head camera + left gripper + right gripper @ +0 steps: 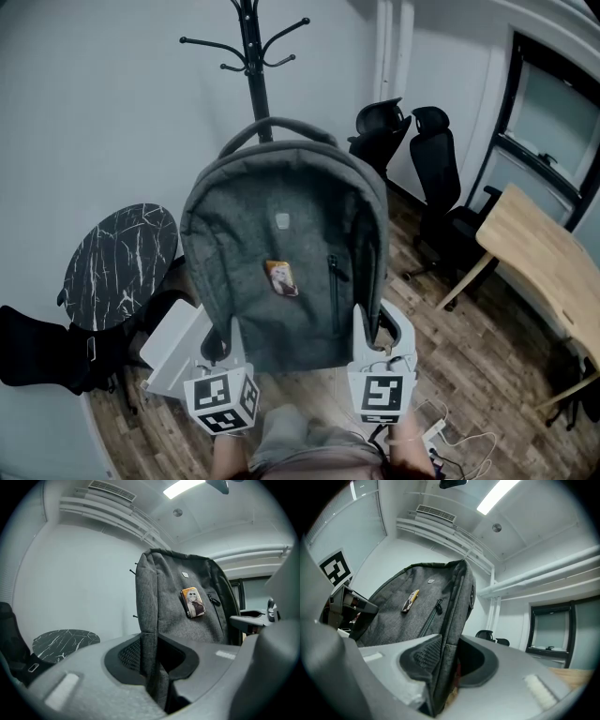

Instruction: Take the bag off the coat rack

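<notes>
Grey fabric bag [281,244], a backpack, held upright in the air in front of the person, front panel facing the head view. It sits below and in front of the hooks of the black coat rack [251,56] by the wall. Its top handle [272,124] crosses the rack's pole in that view and appears free of every hook, so the lift-off is judged done or nearly so. The left gripper [157,667] has its jaws pinching the bag's lower left side edge, a fold of cloth running down between the 2 pads. The right gripper [445,667] has its jaws pinching the lower right side edge in the same way. The shell looks like soft woven cloth that folds where it is clamped, yet the panel keeps its shape, suggesting padding. Its weight cannot be read, though the body shows no sag. Thick side seams give the pads good purchase, and the top handle is the other sound place to take hold. A thin pinch of cloth could creep out under load. A small picture tag [281,278] and a zip [335,272] mark the front. Around it are a round marbled table [117,262] at left, 2 black office chairs [441,169] and a wooden desk [539,253] at right, and the plank floor [469,375] below.
</notes>
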`<act>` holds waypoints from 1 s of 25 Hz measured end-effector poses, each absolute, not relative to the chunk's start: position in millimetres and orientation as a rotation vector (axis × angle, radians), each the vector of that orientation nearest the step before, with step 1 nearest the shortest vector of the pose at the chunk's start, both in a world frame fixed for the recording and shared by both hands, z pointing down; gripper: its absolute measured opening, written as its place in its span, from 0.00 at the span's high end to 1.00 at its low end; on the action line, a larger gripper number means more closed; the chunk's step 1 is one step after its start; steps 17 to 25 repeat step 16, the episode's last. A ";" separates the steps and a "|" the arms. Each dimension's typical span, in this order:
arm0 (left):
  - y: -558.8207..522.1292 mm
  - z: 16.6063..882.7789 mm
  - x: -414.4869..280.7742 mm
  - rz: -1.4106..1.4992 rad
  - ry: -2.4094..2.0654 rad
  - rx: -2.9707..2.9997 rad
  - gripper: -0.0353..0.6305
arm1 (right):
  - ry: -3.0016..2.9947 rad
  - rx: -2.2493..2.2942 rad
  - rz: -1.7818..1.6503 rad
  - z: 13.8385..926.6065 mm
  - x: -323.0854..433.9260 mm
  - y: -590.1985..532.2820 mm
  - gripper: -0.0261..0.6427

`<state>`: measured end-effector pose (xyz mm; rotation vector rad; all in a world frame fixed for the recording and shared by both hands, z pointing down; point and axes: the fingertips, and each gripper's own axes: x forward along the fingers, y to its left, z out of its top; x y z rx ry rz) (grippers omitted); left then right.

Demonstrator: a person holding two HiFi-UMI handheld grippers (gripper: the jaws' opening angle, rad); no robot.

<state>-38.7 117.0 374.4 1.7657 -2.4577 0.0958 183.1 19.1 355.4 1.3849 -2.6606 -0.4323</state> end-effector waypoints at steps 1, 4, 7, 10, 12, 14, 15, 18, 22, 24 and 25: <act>117.0 374.4 -38.4 0.096 -2.456 1.767 0.84 | -2.662 1.388 -0.428 355.5 183.3 18.8 0.81; 115.7 374.8 -39.1 0.097 -2.454 1.772 0.84 | -2.659 1.393 -0.423 357.2 182.7 17.3 0.81; 114.4 375.8 -41.3 0.104 -2.453 1.779 0.84 | -2.657 1.401 -0.420 359.4 180.6 17.4 0.81; 108.0 374.5 -44.2 0.114 -2.451 1.792 0.84 | -2.652 1.414 -0.428 358.5 177.7 13.8 0.81; 101.4 372.4 -47.4 0.118 -2.449 1.799 0.84 | -2.650 1.423 -0.417 358.1 174.9 8.1 0.81; 95.6 370.8 -50.7 0.121 -2.446 1.804 0.84 | -2.649 1.430 -0.404 357.8 171.2 2.6 0.81; 93.0 370.3 -52.0 0.122 -2.443 1.808 0.84 | -2.649 1.434 -0.399 357.4 169.6 0.0 0.81; 90.4 369.8 -53.3 0.124 -2.440 1.811 0.84 | -2.649 1.437 -0.395 357.1 168.0 -2.5 0.81; 90.4 369.8 -53.3 0.124 -2.440 1.811 0.84 | -2.649 1.437 -0.395 357.1 168.0 -2.5 0.81; 90.4 369.8 -53.3 0.124 -2.440 1.811 0.84 | -2.649 1.437 -0.395 357.1 168.0 -2.5 0.81; 90.4 369.8 -53.3 0.124 -2.440 1.811 0.84 | -2.649 1.437 -0.395 357.1 168.0 -2.5 0.81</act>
